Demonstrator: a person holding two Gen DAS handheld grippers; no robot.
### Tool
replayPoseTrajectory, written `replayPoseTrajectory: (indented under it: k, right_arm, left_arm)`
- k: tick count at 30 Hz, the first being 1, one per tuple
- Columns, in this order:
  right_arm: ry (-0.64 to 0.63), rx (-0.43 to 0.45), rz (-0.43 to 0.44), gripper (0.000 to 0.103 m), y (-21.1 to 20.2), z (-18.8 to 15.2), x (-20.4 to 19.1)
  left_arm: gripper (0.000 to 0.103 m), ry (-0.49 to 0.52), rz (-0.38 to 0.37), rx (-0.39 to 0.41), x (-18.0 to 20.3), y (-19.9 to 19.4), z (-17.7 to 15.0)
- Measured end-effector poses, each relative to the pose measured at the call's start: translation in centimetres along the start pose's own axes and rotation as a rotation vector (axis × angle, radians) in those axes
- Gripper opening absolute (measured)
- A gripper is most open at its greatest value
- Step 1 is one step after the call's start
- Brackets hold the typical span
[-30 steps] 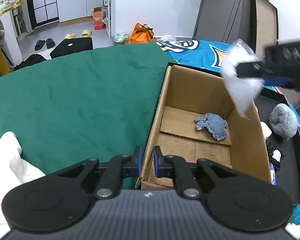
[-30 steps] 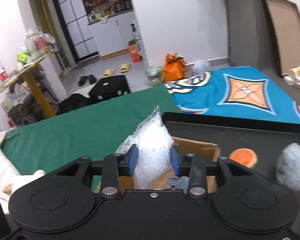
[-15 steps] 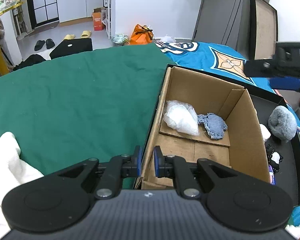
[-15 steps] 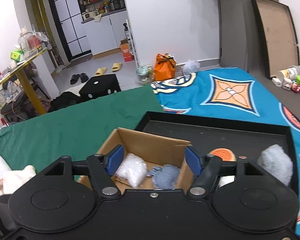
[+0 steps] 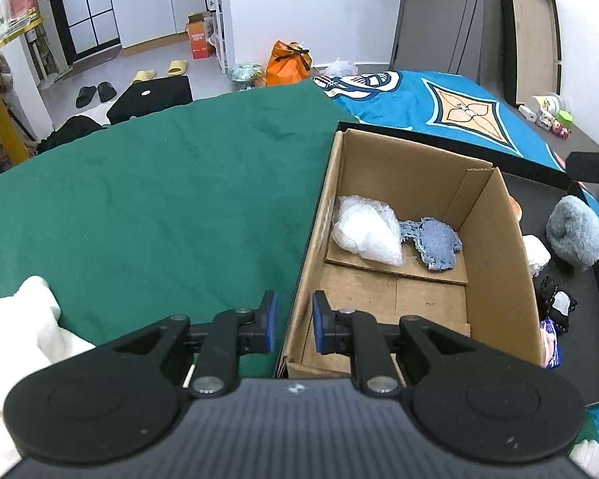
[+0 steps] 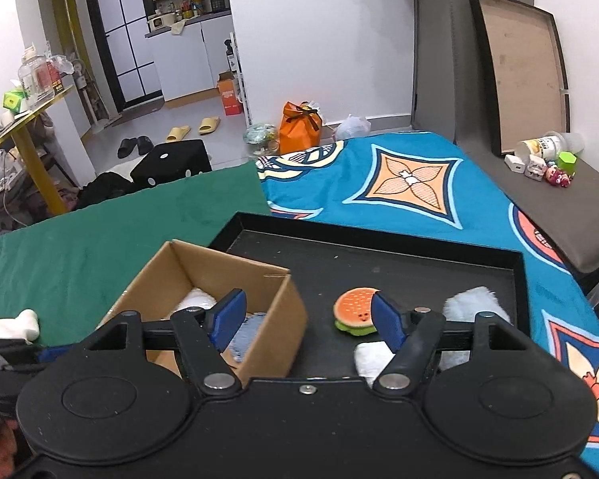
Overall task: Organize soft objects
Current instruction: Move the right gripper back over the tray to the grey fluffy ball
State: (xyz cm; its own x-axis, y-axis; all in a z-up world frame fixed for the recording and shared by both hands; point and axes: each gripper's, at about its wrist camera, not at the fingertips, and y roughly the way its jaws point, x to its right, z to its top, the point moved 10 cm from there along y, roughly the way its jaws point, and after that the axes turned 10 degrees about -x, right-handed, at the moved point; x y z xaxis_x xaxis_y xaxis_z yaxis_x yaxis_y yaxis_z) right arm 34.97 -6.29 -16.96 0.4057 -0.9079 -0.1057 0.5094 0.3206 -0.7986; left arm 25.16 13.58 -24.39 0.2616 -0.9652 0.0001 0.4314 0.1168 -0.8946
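An open cardboard box (image 5: 495, 247) stands in a black tray (image 6: 379, 247). On its floor lie a white bubble-wrap bag (image 5: 367, 233) and a blue knitted piece (image 5: 437, 245). My left gripper (image 5: 294, 321) straddles the box's near left wall; its jaws are opening and the pads stand just off the cardboard. My right gripper (image 6: 305, 317) hangs open above the tray, between the box (image 6: 275, 319) and a burger plush (image 6: 355, 309), with nothing between its fingers. A grey fluffy ball (image 5: 575, 235) and a white soft item (image 6: 373, 355) lie in the tray to the right.
A green cloth (image 5: 159, 207) covers the surface left of the tray, with a white towel (image 5: 28, 319) at its near left. A blue patterned cloth (image 6: 411, 183) lies behind the tray. A small black-and-white toy (image 5: 557, 305) sits beside the box.
My right gripper let the bubble-wrap bag drop into the box, opened wide and moved right over the tray. The left gripper's jaws have parted from the box wall.
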Motion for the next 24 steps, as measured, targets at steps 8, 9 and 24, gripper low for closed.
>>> replayPoseTrajectory:
  k: [8,9,24]
  right_arm:
    - [0.002,-0.022,0.036,0.075,0.5,0.0,2.0]
    - [0.003,-0.028,0.041,0.077,0.6,0.1,2.1]
    - [0.029,-0.016,0.002,0.087,3.0,-0.8,7.9]
  left_arm:
    - [0.030,0.005,0.027,-0.004,0.3,-0.5,0.6]
    - [0.030,0.008,0.032,-0.006,0.3,-0.5,0.8]
    - [0.049,0.039,0.104,-0.075,1.0,0.3,1.7]
